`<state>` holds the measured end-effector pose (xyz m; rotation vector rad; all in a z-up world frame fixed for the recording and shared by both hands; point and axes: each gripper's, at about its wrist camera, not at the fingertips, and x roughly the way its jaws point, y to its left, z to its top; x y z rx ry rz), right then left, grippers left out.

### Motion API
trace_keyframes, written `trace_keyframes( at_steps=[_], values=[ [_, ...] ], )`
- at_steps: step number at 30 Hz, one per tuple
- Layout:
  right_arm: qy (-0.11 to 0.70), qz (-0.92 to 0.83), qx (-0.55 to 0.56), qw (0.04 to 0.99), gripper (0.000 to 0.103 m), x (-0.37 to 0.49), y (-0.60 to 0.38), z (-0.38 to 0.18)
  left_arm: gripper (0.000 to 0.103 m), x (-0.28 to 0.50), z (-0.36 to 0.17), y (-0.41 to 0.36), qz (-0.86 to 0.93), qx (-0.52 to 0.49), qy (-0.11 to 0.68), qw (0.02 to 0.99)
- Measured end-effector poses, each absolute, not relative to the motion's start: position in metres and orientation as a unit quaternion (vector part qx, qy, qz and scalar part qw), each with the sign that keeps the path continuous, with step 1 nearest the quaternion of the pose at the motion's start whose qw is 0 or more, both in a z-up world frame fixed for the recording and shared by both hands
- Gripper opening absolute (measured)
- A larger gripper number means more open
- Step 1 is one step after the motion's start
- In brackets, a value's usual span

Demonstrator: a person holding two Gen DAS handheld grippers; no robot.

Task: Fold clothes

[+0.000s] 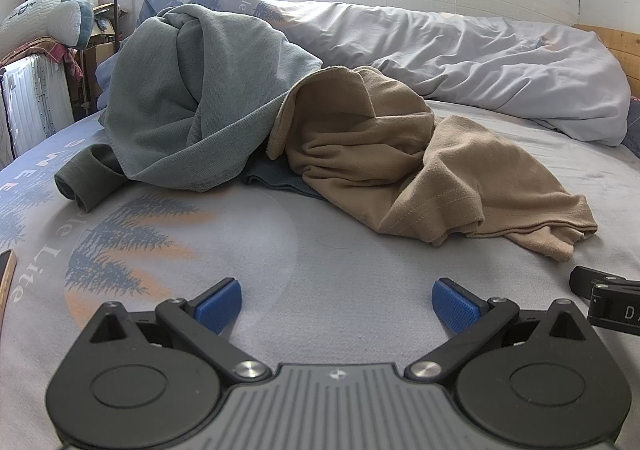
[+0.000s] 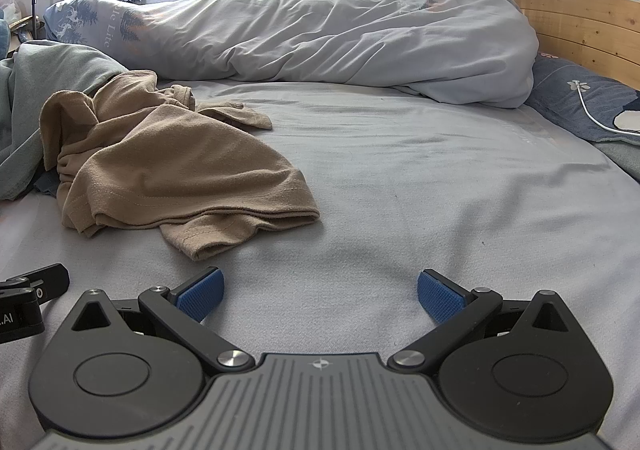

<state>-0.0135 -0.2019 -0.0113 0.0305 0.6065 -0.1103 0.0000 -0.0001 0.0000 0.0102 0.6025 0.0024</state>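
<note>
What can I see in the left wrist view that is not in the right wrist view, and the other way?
Only left wrist: a dark green sleeve, a white radiator, a pillow on the left.
Only right wrist: the wooden headboard, a blue pillow with a white cable.
Both: the tan shirt, the grey-green garment, the duvet, open tools over the sheet.

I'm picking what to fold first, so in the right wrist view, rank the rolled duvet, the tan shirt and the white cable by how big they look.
1. rolled duvet, largest by far, though farthest away.
2. tan shirt, crumpled and nearer the camera.
3. white cable, thin and only partly in view.
</note>
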Motion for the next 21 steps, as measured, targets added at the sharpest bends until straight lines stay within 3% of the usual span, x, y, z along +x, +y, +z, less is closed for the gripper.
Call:
trace_keyframes(
  at_steps=[21],
  values=[
    [0.298, -0.054, 0.015, 0.953, 0.103, -0.0135, -0.2019, -0.0113, 0.103, 0.0004, 0.0001, 0.0001, 0.001, 0.004, 0.297, 0.955]
  ],
)
